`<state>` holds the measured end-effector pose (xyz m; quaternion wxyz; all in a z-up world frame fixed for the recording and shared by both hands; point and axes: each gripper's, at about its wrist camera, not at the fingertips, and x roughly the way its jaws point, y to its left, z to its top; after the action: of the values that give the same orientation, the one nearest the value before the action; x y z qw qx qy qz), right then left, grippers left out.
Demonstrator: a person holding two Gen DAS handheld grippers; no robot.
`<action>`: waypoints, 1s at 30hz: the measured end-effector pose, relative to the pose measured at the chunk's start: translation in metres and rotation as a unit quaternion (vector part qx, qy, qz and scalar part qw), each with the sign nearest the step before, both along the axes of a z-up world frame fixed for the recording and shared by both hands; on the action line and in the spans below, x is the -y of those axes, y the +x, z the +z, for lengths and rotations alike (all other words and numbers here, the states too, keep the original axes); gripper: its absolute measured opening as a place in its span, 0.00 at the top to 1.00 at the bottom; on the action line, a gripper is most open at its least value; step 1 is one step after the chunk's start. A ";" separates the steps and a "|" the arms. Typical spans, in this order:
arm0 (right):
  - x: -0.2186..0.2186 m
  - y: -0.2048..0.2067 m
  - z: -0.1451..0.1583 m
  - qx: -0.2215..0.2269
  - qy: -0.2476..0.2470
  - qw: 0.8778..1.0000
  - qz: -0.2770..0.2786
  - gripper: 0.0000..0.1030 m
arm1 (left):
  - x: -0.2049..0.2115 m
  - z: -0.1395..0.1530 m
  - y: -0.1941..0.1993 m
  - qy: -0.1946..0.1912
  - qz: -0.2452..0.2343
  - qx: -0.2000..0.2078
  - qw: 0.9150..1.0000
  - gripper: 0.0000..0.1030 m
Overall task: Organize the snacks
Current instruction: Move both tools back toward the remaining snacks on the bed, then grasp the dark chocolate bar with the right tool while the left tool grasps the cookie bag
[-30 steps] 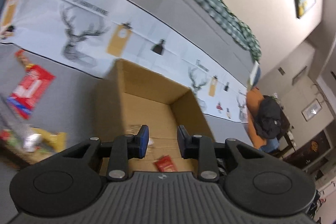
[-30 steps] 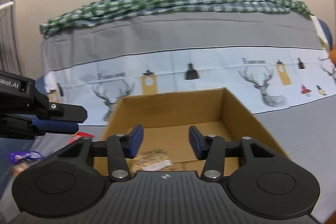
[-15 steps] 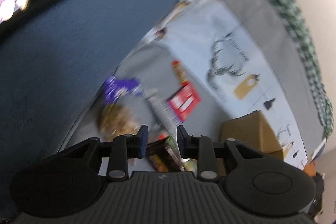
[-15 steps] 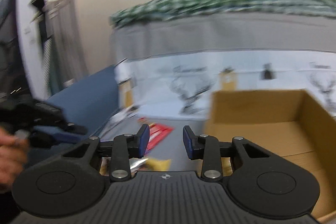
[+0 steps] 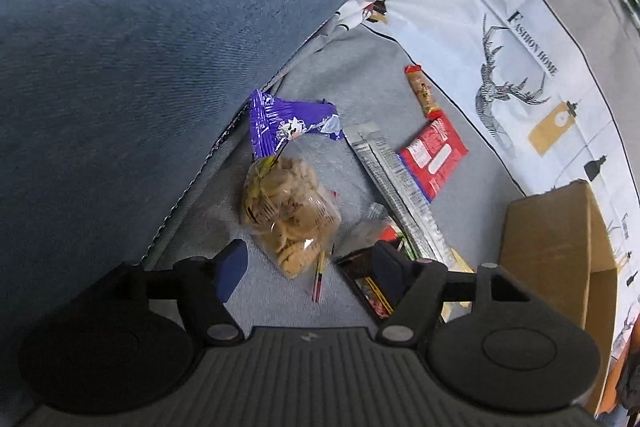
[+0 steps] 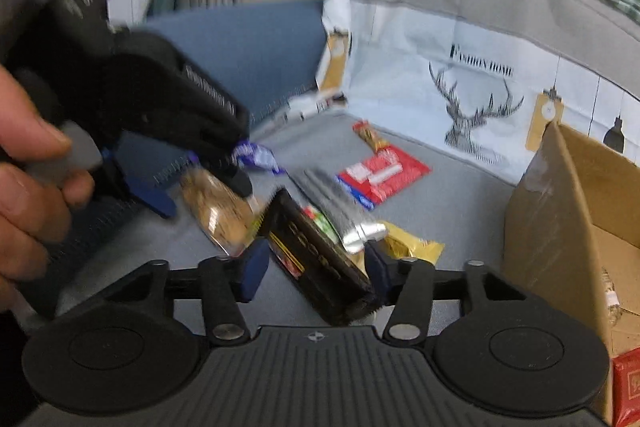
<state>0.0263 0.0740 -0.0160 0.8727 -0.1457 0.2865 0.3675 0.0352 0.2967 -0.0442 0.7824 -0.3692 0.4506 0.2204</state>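
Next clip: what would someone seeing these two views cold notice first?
A loose spread of snacks on the grey cushion: a clear bag of round biscuits beside a purple wrapper, with a flat red packet further back. The open left tool hovers above the biscuits. An open brown cardboard box stands to the right of the spread.

Clear plastic cookie bag (image 5: 288,207), matte cardboard box (image 5: 552,247)

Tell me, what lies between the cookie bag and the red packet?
A long silver wrapper lies between the cookie bag and the red packet, clearest in the left wrist view.
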 end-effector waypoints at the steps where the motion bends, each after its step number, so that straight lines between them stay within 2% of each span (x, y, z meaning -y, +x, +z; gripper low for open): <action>1: -0.001 0.004 -0.004 -0.006 -0.007 1.000 -0.006 0.46 | -0.001 -0.002 0.002 -0.002 0.002 -0.002 1.000 0.28; 6: -0.004 0.022 -0.019 -0.036 -0.020 0.999 -0.021 0.49 | -0.005 -0.010 0.011 -0.008 0.015 -0.008 1.000 0.28; 7: -0.005 0.025 -0.022 -0.037 -0.021 0.999 -0.019 0.53 | -0.005 -0.011 0.015 -0.007 0.014 -0.008 1.000 0.28; 8: -0.006 0.025 -0.024 -0.039 -0.023 0.999 -0.017 0.63 | -0.005 -0.011 0.017 -0.005 0.013 -0.008 1.000 0.29; 9: -0.006 0.025 -0.026 -0.038 -0.026 0.999 -0.016 0.73 | -0.006 -0.012 0.017 -0.001 0.010 -0.009 1.000 0.35; 10: -0.005 0.024 -0.026 -0.041 -0.022 0.999 -0.010 0.74 | -0.005 -0.012 0.017 0.007 0.004 -0.013 1.000 0.40; 11: -0.004 0.022 -0.026 -0.042 -0.020 0.999 -0.006 0.79 | -0.003 -0.011 0.018 0.020 -0.009 -0.020 1.000 0.54; 12: -0.001 0.019 -0.023 -0.041 -0.015 0.999 0.001 0.90 | -0.001 -0.011 0.019 0.029 -0.022 -0.023 0.999 0.57; 13: 0.000 0.017 -0.021 -0.039 -0.013 0.999 0.006 0.95 | 0.000 -0.010 0.018 0.034 -0.031 -0.022 0.999 0.60; 14: 0.004 0.014 -0.017 -0.035 -0.009 0.999 0.010 1.00 | 0.002 -0.008 0.017 0.040 -0.038 -0.021 0.998 0.69; 18: 0.028 0.002 0.001 -0.058 0.024 0.998 0.002 1.00 | 0.006 0.000 0.013 0.052 -0.061 -0.002 0.997 0.77; 20: 0.037 -0.006 0.007 -0.072 0.034 0.997 -0.001 1.00 | 0.006 0.004 0.009 0.051 -0.066 0.011 0.996 0.77; 24: 0.050 -0.022 0.014 -0.105 0.053 0.993 -0.012 1.00 | 0.002 0.008 -0.001 0.022 -0.068 0.032 0.997 0.77; 28: 0.047 -0.026 0.014 -0.086 0.046 0.995 -0.019 0.97 | 0.000 0.010 -0.004 0.002 -0.071 0.040 0.997 0.78; 29: 0.044 -0.025 0.012 -0.078 0.043 0.996 -0.021 0.93 | 0.000 0.009 -0.004 0.001 -0.072 0.039 0.997 0.78; 30: 0.040 -0.024 0.009 -0.072 0.036 0.997 -0.023 0.81 | 0.000 0.009 -0.004 -0.001 -0.073 0.038 0.997 0.76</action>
<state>0.0023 0.0341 -0.0068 0.8628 -0.0807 0.3379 0.3674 0.0314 0.2969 -0.0356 0.8126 -0.3441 0.4465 0.1480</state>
